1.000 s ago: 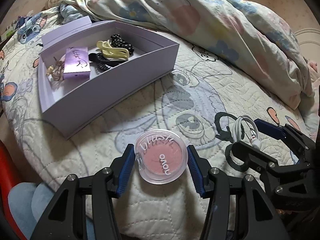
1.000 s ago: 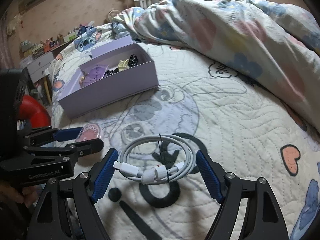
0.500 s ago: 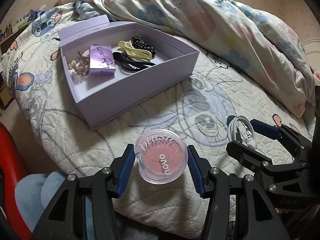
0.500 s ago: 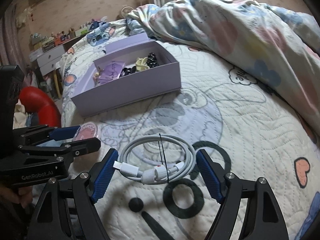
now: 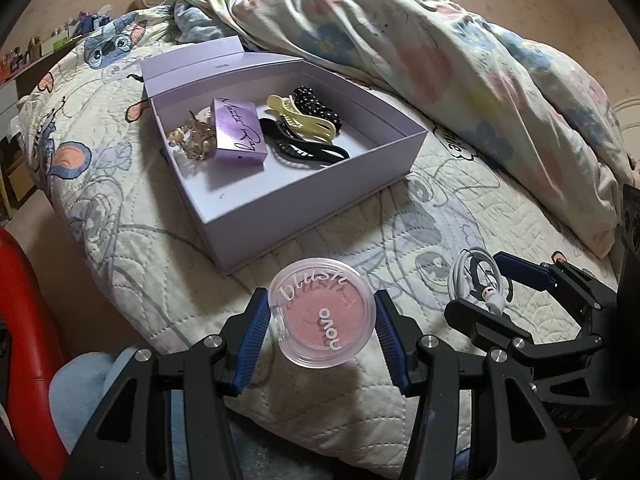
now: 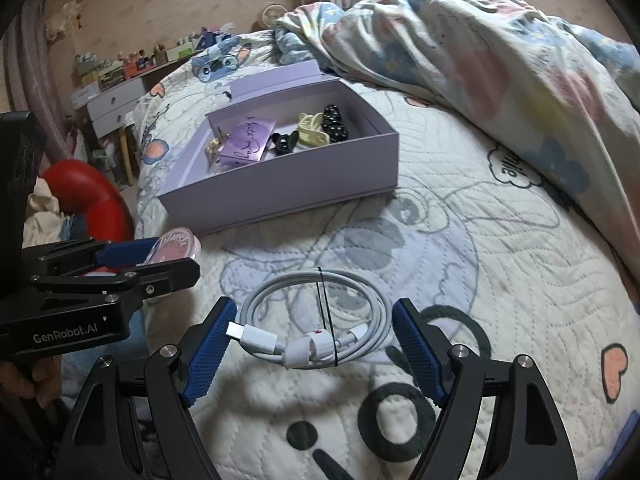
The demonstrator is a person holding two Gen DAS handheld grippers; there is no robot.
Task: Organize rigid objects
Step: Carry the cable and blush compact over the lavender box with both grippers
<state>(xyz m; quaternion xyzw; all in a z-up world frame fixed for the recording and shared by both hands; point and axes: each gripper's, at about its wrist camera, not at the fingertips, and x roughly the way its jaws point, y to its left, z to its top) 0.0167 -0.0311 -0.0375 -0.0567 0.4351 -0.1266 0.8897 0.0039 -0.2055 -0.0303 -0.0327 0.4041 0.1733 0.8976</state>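
Observation:
My left gripper (image 5: 320, 334) is shut on a round pink blush compact (image 5: 322, 312) and holds it above the bed's near edge, in front of the open lilac box (image 5: 304, 196). The box holds hair clips (image 5: 304, 124), a small purple carton (image 5: 238, 132) and a gold ornament. My right gripper (image 6: 314, 342) is shut on a coiled white cable (image 6: 316, 320) and holds it above the quilt. The cable (image 5: 478, 280) shows in the left wrist view too, and the compact (image 6: 176, 246) in the right wrist view. The box (image 6: 288, 176) lies ahead to the left.
A bunched floral duvet (image 5: 460, 64) lies behind and right of the box. A red round thing (image 6: 92, 196) stands beside the bed on the left. A white drawer unit (image 6: 116, 106) with small items stands at the far left wall.
Both grippers have risen and drawn back from the quilt with their objects held. The box now sits nearer the middle of both views and more of its inside shows.

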